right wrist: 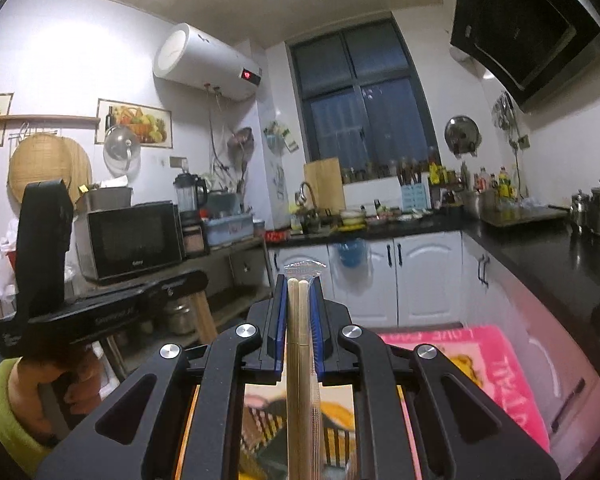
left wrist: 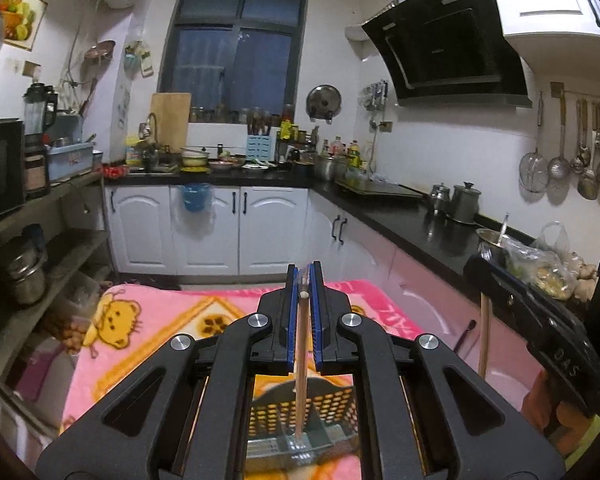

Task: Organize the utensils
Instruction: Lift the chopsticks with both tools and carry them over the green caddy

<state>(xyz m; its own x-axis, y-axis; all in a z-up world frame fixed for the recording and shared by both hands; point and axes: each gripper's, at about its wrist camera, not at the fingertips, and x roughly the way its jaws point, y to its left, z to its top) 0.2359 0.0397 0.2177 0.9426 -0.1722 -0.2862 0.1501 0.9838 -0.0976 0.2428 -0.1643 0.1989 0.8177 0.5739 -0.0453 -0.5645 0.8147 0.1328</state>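
My left gripper (left wrist: 304, 276) is shut on wrapped wooden chopsticks (left wrist: 301, 360) that hang down into a black mesh utensil basket (left wrist: 336, 408) below it on the pink blanket. My right gripper (right wrist: 299, 284) is shut on a second pair of chopsticks in a clear wrapper (right wrist: 300, 360), held upright above the same basket (right wrist: 268, 424). The right gripper also shows at the right of the left wrist view (left wrist: 480, 268) with its chopsticks (left wrist: 485, 336). The left gripper body shows at the left of the right wrist view (right wrist: 100, 312).
A pink cartoon blanket (left wrist: 148, 320) covers the table. Black countertop (left wrist: 420, 224) runs along the right with metal pots (left wrist: 466, 200) and bagged food (left wrist: 540, 264). Shelves with a microwave (right wrist: 132, 236) stand on the left. White cabinets (left wrist: 208, 228) are ahead.
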